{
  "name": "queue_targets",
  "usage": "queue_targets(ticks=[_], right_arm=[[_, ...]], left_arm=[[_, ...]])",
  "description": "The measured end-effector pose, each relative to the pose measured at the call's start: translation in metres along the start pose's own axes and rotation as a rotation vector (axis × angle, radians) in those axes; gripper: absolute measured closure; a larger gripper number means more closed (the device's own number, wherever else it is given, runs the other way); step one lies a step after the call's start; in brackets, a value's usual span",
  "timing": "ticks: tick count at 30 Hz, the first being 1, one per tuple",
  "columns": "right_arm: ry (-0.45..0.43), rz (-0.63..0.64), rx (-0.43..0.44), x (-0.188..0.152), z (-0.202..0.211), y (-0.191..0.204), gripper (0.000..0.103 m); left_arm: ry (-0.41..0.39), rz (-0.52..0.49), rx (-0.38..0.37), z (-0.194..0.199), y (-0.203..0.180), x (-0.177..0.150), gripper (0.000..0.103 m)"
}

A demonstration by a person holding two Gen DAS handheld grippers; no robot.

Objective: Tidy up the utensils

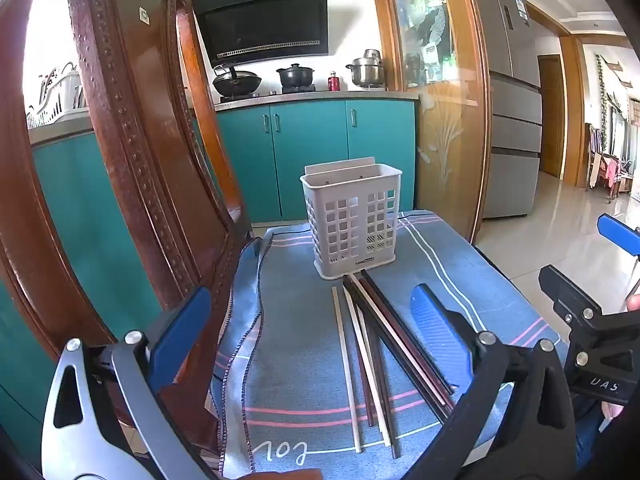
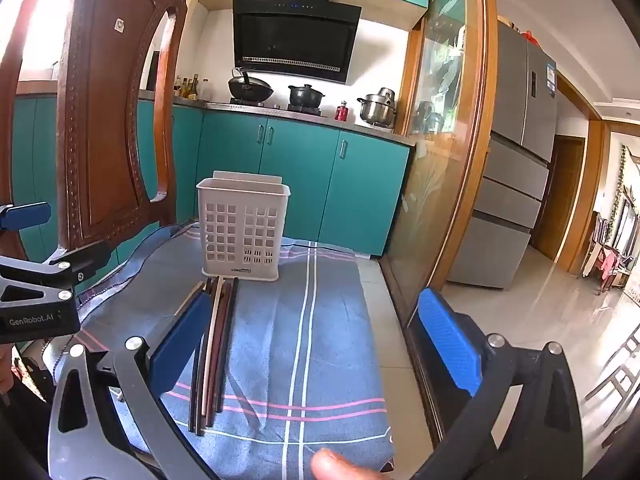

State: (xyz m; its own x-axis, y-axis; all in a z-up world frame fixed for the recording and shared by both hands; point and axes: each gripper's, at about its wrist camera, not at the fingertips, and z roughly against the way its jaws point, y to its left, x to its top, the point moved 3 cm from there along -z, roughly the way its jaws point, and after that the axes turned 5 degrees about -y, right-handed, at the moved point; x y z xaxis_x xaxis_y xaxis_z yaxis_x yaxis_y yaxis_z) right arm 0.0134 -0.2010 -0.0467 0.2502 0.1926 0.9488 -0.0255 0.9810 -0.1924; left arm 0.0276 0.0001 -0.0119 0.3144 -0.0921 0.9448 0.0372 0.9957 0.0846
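Observation:
A white perforated utensil holder point(image 1: 352, 224) stands upright and looks empty on a blue striped cloth point(image 1: 304, 360); it also shows in the right wrist view point(image 2: 242, 228). Several chopsticks point(image 1: 376, 360), pale and dark, lie flat on the cloth just in front of the holder, seen too in the right wrist view point(image 2: 212, 356). My left gripper point(image 1: 308, 332) is open and empty above the chopsticks. My right gripper point(image 2: 320, 344) is open and empty, to the right of the chopsticks, with its left finger point(image 2: 180, 344) over them.
A carved wooden chair back point(image 1: 132, 140) rises at the left edge of the cloth. Teal kitchen cabinets point(image 1: 312, 152) with pots stand behind. A wood-framed glass door point(image 2: 440, 160) and tiled floor point(image 2: 540, 312) lie to the right. The other gripper point(image 1: 600, 332) shows at the right.

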Motion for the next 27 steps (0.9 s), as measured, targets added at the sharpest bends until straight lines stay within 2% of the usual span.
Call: queue_targets(ticks=[27], right_arm=[[-0.02,-0.005,0.003,0.0006,0.0039,-0.0054,0.003]], left_arm=[[-0.002,0.005,-0.002,0.0,0.0,0.0001,0.004]])
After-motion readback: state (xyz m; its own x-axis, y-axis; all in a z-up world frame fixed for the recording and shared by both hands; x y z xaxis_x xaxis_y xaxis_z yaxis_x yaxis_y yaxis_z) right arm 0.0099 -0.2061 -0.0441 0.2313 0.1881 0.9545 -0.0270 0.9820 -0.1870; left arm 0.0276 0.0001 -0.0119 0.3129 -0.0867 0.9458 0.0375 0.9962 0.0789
